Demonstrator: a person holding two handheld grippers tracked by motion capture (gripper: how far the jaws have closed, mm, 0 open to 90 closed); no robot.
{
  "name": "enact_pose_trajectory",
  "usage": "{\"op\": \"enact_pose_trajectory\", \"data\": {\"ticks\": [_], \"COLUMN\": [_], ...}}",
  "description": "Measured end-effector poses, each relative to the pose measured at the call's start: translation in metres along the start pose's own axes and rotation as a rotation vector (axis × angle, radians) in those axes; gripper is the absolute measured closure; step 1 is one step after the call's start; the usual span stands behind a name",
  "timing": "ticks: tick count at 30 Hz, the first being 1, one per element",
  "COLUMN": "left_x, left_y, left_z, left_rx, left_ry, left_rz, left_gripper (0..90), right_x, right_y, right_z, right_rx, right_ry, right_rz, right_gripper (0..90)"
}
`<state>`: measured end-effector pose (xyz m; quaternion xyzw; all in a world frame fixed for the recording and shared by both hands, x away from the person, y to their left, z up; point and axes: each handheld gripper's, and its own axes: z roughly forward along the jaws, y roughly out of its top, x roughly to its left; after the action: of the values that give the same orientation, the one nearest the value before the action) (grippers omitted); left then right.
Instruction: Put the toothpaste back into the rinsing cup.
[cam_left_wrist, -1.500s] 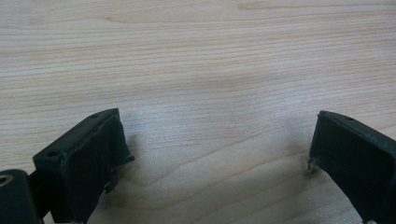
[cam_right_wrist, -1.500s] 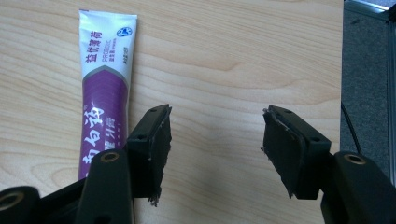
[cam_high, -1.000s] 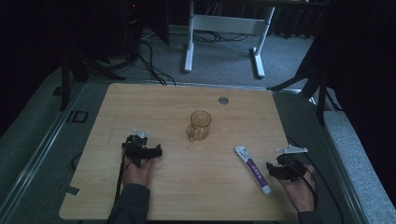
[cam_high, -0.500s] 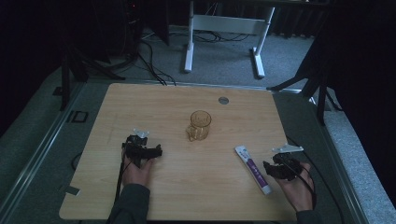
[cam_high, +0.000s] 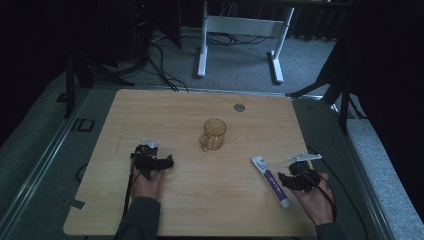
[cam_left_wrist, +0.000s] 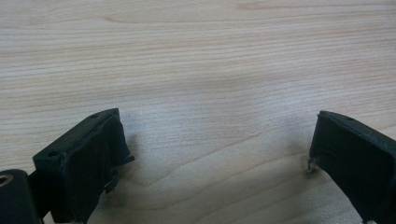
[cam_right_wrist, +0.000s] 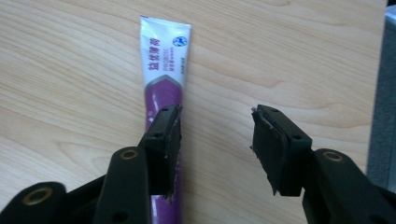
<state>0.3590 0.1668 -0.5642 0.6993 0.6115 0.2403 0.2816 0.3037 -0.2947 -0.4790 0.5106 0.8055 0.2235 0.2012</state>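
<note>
**Right gripper at the toothpaste tube, nothing pinched**

Right gripper (cam_right_wrist: 215, 149): jaws spread and have just been closing. The 1 on the left of the right gripper view sits over the purple part of the toothpaste tube (cam_right_wrist: 164, 70); the other stands over bare wood. The gap between them holds only table, so the tube is not clamped. Cannot tell whether the left-hand jaw touches the tube or hovers above it.

Toothpaste tube (cam_high: 270, 181): lies flat on the wooden table (cam_high: 165, 112), near its right front part, just left of the right gripper (cam_high: 295, 178) in the high view. White crimped end points away from the person, purple body runs back toward the front edge.

Left gripper (cam_left_wrist: 217, 154): jaws spread wide over bare wood, nothing between them. In the high view the left gripper (cam_high: 152, 161) sits on the left front part of the table, well apart from the tube.

Glass mug (cam_high: 213, 134): upright near the table middle, between the 2 grippers and farther from the person than both. Small grey round disc (cam_high: 239, 107) set in the tabletop beyond it, near the far edge.
</note>
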Motion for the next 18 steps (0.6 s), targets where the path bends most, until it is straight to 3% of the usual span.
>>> {"op": "enact_pose_trajectory", "data": {"ticks": [18], "left_x": [0.0000], "left_y": [0.0000], "left_z": [0.0000], "left_rx": [0.000], "left_ry": [0.000], "left_rz": [0.000], "left_gripper": [2.8], "right_x": [0.0050], "right_y": [0.0103], "right_z": [-0.0012], "right_rx": [0.055], "right_ry": [0.045], "right_rz": [-0.027], "right_gripper": [50.9]}}
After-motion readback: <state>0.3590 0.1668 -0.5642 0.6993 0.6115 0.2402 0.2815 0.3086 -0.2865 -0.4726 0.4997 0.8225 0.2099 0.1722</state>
